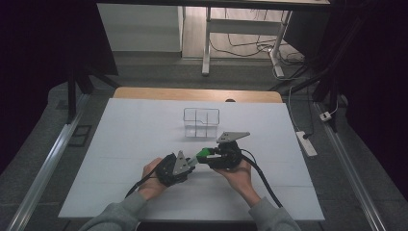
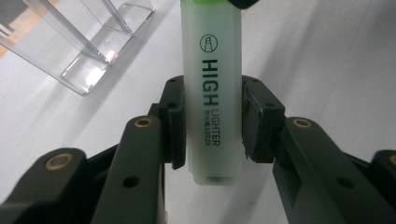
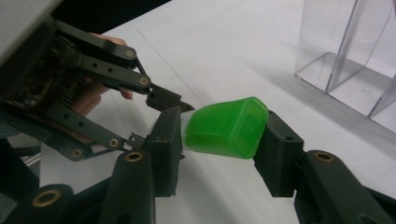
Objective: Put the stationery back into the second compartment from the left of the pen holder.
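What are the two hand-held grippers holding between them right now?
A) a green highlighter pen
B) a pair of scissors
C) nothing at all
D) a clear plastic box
A: the left gripper clamps the highlighter body, and the right gripper pinches its green cap.

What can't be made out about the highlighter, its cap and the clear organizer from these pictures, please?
- Highlighter tip: hidden inside the green cap in the right gripper view; the cap is cut off by the top edge in the left gripper view.
- Whether the cap has loosened: the joint sits behind the right gripper jaw.
- Clear organizer contents: too small in the high view, cropped in both gripper views.
- Highlighter's small print: blurred.
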The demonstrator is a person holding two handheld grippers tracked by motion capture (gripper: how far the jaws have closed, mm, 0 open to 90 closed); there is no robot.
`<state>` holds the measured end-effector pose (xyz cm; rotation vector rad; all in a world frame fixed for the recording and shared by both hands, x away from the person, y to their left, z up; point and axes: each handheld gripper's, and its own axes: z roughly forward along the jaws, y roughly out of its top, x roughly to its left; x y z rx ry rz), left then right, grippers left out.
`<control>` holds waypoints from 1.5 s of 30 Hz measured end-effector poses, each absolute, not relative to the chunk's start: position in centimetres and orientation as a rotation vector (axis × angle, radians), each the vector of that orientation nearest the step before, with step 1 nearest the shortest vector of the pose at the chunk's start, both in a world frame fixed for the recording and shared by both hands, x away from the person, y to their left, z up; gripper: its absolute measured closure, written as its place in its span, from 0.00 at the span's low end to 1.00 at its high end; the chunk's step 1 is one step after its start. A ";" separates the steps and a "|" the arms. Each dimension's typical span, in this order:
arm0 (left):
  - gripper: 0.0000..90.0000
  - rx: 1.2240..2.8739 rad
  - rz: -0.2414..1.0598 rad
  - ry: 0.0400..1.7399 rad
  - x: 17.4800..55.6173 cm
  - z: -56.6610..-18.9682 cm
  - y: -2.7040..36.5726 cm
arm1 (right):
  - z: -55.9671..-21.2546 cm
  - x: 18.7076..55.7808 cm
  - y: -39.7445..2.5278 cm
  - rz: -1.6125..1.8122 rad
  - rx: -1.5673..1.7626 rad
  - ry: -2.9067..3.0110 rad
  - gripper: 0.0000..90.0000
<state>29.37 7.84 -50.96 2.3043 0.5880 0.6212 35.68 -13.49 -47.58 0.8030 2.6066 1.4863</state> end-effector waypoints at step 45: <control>0.39 2.170 0.427 0.803 28.5 -49.7 14.9 | -42.7 35.3 -16.4 1.576 0.627 2.383 0.82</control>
